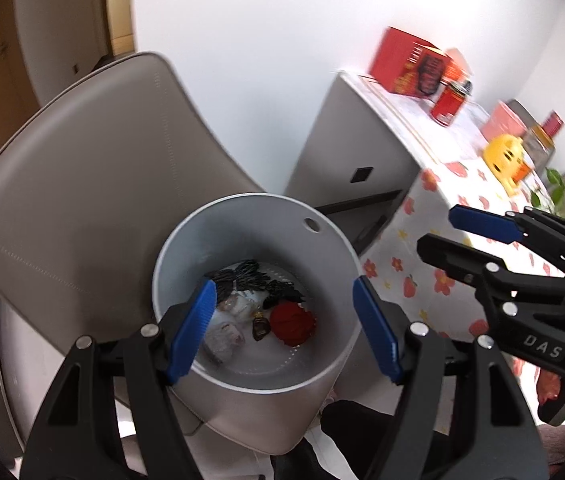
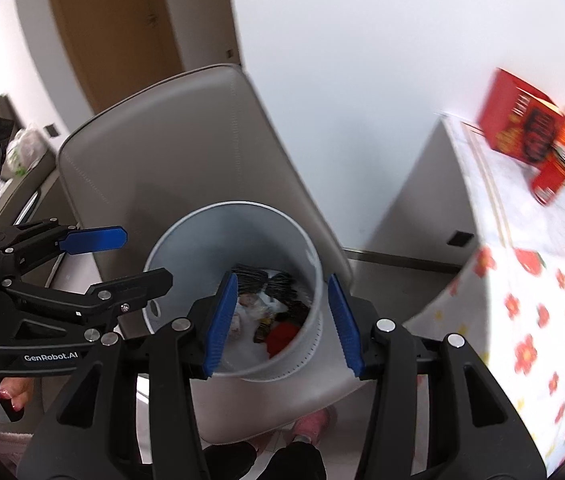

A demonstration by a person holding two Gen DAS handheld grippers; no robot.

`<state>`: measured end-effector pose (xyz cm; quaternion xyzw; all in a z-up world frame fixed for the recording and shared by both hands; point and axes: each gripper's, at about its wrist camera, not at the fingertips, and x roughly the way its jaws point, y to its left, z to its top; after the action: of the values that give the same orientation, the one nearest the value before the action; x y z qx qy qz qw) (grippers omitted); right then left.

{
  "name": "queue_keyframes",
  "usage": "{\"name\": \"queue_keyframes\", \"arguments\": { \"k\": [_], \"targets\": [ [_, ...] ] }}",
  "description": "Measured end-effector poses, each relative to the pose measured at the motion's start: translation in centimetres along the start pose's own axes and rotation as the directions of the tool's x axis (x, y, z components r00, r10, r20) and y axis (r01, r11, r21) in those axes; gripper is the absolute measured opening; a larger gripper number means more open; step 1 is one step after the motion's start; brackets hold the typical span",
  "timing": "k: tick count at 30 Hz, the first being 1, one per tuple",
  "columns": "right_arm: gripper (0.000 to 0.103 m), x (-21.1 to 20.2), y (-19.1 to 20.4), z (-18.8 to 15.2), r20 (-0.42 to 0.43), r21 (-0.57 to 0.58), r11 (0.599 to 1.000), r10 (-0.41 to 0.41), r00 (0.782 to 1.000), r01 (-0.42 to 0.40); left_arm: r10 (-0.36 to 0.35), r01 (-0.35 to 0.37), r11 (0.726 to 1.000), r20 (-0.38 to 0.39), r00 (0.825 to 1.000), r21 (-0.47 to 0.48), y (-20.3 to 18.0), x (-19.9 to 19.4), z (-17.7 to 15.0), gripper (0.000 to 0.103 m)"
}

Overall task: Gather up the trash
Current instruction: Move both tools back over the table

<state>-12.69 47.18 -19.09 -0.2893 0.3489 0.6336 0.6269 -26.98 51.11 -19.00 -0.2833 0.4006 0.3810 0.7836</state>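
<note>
Already binned: red wad (image 1: 292, 322) and wrappers (image 1: 228, 326), frame-centre bin (image 1: 282, 216); left gripper (image 1: 284, 330) and right gripper (image 2: 280, 320) spread, empty.

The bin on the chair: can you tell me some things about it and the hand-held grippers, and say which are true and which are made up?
1. The white bin stands on the grey chair. True.
2. The bin holds nothing. False: there is trash in it, including a red crumpled ball and dark wrappers.
3. The left hand-held gripper is open, holding nothing. True.
4. The right hand-held gripper grips a yellow toy. False: it is open and holds nothing; the yellow toy sits on the flowered tablecloth.
5. A red box sits on the cabinet beside the wall. True.
</note>
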Motion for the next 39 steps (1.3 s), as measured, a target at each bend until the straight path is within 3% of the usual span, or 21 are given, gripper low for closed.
{"name": "queue_keyframes", "arguments": {
  "k": [6, 13, 17, 23, 31, 34, 39],
  "targets": [
    [0.05, -3.8, -3.4, -3.2, 0.034, 0.136, 0.985, -0.108, 0.994, 0.103, -0.072, 0.072, 0.988, -0.011, 0.997, 0.133, -4.3, 0.3, -0.1, 0.071],
    [0.05, -9.6, -7.9, -9.0, 0.034, 0.313, 0.917, -0.272, 0.962, 0.248, -0.177, 0.184, 0.933, -0.053, 0.983, 0.309, -11.8, 0.9, -0.7, 0.071],
    [0.05, -13.9, -11.6, -13.5, 0.024, 0.425, 0.847, -0.364, 0.931, 0.32, -0.23, 0.241, 0.878, -0.077, 0.97, 0.413, -17.5, 0.9, -1.5, 0.071],
    [0.05, -21.0, -17.1, -21.7, -0.016, 0.571, 0.71, -0.493, 0.87, 0.413, -0.3, 0.313, 0.782, -0.114, 0.947, 0.538, -27.1, 0.3, -3.7, 0.071],
    [0.05, -30.8, -23.4, -33.7, -0.116, 0.671, 0.536, -0.607, 0.786, 0.513, -0.367, 0.387, 0.66, -0.174, 0.914, 0.644, -42.0, -1.5, -9.9, 0.071],
    [0.055, -33.7, -25.7, -37.9, -0.156, 0.691, 0.479, -0.632, 0.759, 0.54, -0.378, 0.401, 0.633, -0.187, 0.907, 0.663, -46.6, -1.9, -12.2, 0.071],
    [0.057, -36.7, -28.5, -42.5, -0.19, 0.722, 0.421, -0.643, 0.742, 0.549, -0.366, 0.404, 0.616, -0.208, 0.907, 0.676, -52.0, -1.7, -14.8, 0.071]
  ]
}}
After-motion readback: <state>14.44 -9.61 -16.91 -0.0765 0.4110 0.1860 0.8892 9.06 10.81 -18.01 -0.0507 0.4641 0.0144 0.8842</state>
